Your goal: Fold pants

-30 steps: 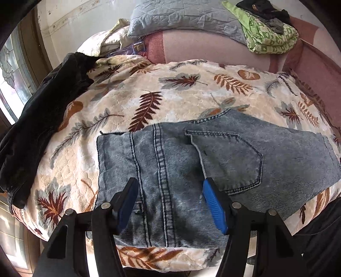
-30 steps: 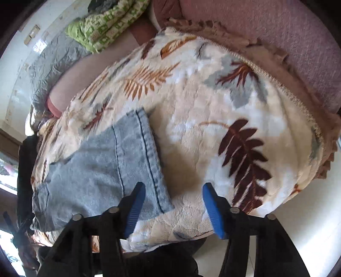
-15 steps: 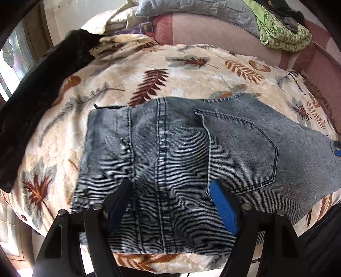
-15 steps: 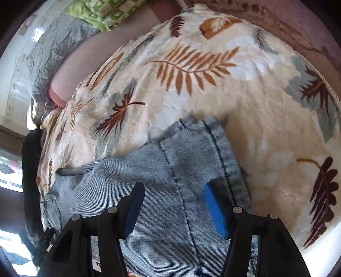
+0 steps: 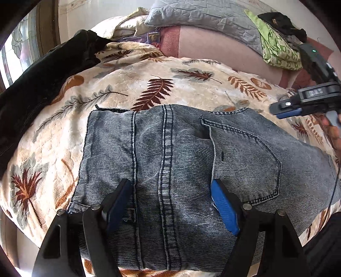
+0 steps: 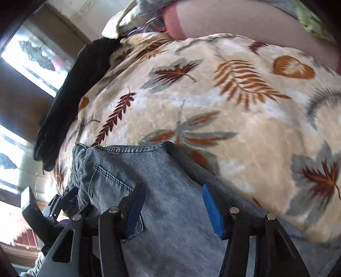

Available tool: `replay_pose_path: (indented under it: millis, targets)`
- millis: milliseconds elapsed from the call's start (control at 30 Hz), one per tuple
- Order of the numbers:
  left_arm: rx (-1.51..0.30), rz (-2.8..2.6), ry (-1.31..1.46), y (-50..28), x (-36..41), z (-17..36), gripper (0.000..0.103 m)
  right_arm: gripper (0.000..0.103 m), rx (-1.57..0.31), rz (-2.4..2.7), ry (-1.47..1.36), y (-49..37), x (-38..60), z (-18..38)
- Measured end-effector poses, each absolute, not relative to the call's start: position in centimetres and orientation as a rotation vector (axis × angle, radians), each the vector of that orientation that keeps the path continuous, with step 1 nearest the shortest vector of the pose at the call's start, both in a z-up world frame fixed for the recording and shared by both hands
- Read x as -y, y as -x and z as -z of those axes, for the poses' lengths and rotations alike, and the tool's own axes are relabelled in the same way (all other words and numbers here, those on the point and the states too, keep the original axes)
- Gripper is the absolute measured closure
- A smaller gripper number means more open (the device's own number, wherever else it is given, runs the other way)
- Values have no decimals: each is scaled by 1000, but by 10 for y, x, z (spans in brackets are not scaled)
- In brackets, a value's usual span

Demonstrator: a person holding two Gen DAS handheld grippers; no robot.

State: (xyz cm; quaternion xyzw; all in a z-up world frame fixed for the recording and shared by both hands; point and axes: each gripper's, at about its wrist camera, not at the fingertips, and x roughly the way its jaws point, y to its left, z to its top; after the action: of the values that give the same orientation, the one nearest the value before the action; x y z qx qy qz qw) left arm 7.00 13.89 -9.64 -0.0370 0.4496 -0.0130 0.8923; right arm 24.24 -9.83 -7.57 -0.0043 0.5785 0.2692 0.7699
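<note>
Grey-blue jeans (image 5: 181,153) lie folded flat on a leaf-print blanket (image 5: 149,85), waistband left, back pocket (image 5: 245,162) facing up. My left gripper (image 5: 170,194) is open and empty, hovering just over the jeans' centre seam near the front edge. My right gripper (image 6: 173,200) is open and empty, low over the jeans (image 6: 166,183) past the pocket; it also shows in the left wrist view (image 5: 298,106) at the right, above the leg end. The left gripper shows in the right wrist view (image 6: 61,202) at the left.
A black garment (image 5: 42,72) lies along the blanket's left side. A grey pillow (image 5: 208,19) and a green patterned cloth (image 5: 279,51) with dark clothes on it sit at the back on a pink mattress (image 5: 213,44). A window (image 6: 32,55) is at left.
Both grippers stayed open. The left one moved closer over the jeans. The right one swung from the leg hem toward the pocket and waistband, now lower over the denim.
</note>
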Motion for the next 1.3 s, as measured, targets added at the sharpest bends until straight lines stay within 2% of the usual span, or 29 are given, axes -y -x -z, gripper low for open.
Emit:
replay_pose_path:
  millis: [67,133,167,200,400,533,633,667,700,800,833,1000,1167,1200,1233,1300]
  targets:
    - [-930,30,82,-70,-141,98,23,49,-1289,-577,78,-257,74,88]
    - [-926,36,80,-70,-142,99,22,67,-1320,-555,150,-265,59,100]
    - [-923,39,74,-70,-142,98,22,88,-1340,-568,185,-266,52,105]
    - [-921,41,69,-69,-143,99,22,97,-1327,-562,257,-264,45,106]
    - [-909,45,40,-65,-143,99,21,100,-1160,-547,409,-261,22,79]
    - [-911,33,36,-67,-141,100,20,100,-1122,-495,450,-268,14,104]
    - [-907,25,29,-66,-140,100,20,95,-1128,-438,337,-270,25,119]
    - [-905,25,31,-66,-141,100,19,87,-1109,-421,290,-266,30,113]
    - [-905,24,34,-66,-142,100,19,68,-1090,-393,261,-260,37,106]
    - [-906,16,39,-66,-142,101,18,34,-946,-336,169,-220,66,70]
    - [-906,9,38,-67,-141,101,18,31,-927,-347,125,-206,77,60]
    - [-905,-26,31,-69,-137,101,16,30,-1062,-428,-240,-162,168,54]
    - [-898,-52,31,-69,-135,101,16,30,-1299,-275,-532,-138,288,116]
    - [-897,-57,24,-69,-134,101,16,35,-1322,-305,-667,-131,313,131]
    - [-895,-64,17,-69,-133,101,16,37,-1271,-333,-791,-124,333,133]
    - [-892,-72,13,-69,-132,101,16,35,-1220,-289,-860,-109,361,122]
